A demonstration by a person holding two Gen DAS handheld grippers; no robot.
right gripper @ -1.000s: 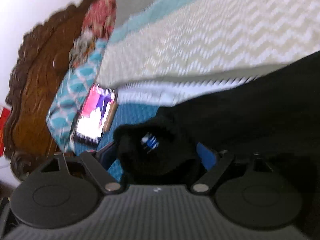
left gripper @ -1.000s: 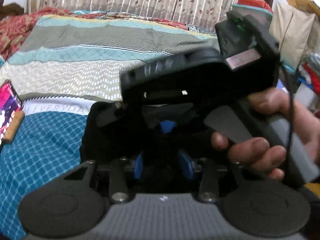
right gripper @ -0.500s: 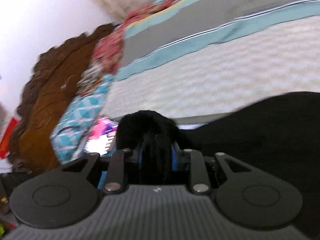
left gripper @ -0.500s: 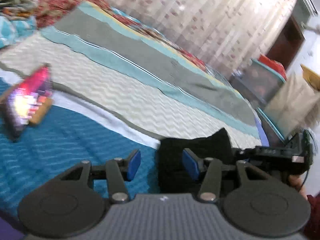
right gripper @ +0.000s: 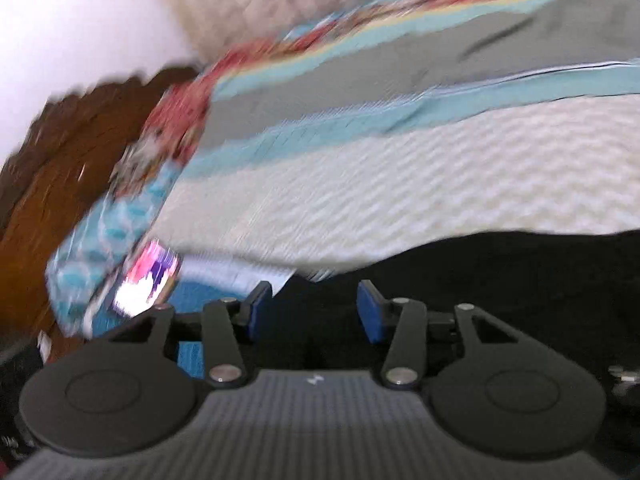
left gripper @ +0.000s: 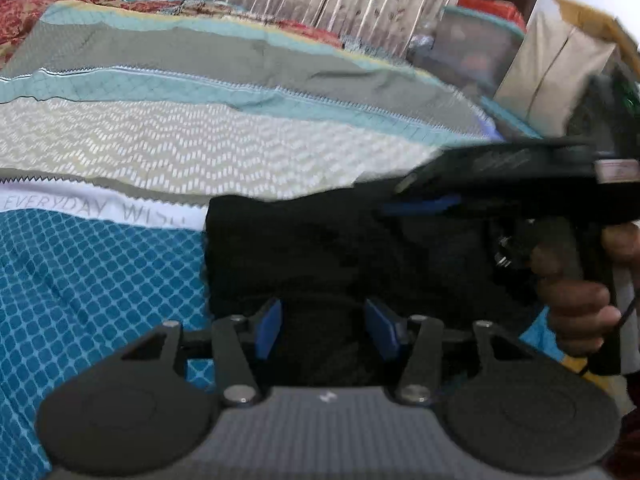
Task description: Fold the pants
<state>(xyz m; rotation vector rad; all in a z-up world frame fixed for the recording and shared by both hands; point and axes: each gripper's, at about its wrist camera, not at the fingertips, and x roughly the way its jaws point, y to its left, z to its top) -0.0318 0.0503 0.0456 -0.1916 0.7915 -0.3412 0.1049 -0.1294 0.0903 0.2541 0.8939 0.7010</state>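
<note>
A striped bedspread (left gripper: 224, 148) covers the bed, with a carved wooden headboard (right gripper: 68, 152) at its far end. Black pants (left gripper: 320, 248) lie bunched on the blue checked part of the cover near the bed's edge. The left gripper (left gripper: 322, 326) hangs over them, blue pads spread, nothing pinched. The right gripper (right gripper: 314, 310), gripped by a hand (left gripper: 576, 292), has just been opening, its pads apart over the dark cloth. A lit phone (right gripper: 146, 280) lies beyond.
</note>
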